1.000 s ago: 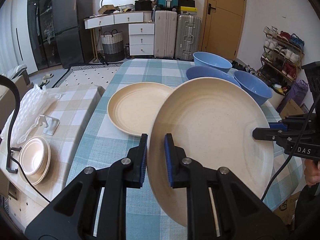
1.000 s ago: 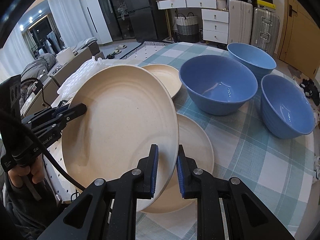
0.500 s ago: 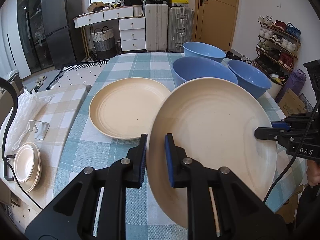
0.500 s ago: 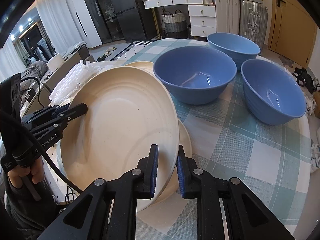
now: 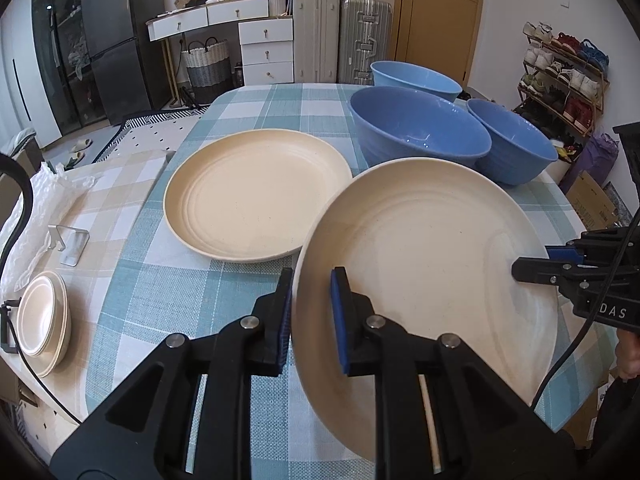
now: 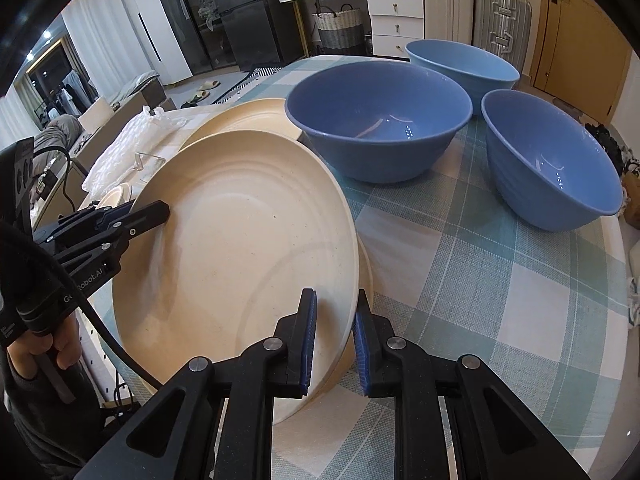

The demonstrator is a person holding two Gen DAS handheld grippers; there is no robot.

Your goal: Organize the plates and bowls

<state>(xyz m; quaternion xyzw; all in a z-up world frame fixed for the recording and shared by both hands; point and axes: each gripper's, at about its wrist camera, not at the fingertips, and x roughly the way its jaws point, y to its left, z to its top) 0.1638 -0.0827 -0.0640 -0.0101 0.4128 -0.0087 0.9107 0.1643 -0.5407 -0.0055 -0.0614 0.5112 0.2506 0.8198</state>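
Observation:
A large cream plate (image 5: 424, 248) (image 6: 240, 240) is held tilted above the table by both grippers. My left gripper (image 5: 312, 316) is shut on its near rim; it shows at the left of the right wrist view (image 6: 156, 210). My right gripper (image 6: 334, 332) is shut on the opposite rim; it shows at the right of the left wrist view (image 5: 524, 270). A second cream plate (image 5: 256, 196) lies flat on the checked tablecloth (image 5: 160, 300). The edge of a third plate (image 6: 366, 268) lies under the held one. Three blue bowls (image 5: 416, 132) (image 5: 512, 148) (image 5: 412, 78) stand behind.
A side table at the left carries a stack of small cream dishes (image 5: 42, 316), a metal stand (image 5: 70, 242) and plastic wrap (image 5: 36, 200). Suitcases, drawers and a fridge stand at the back. A shoe rack (image 5: 560, 76) is at the right.
Both grippers have carried the held plate toward the blue bowls and lower. The flat plate and the bowls now look closer. Both grips are unchanged.

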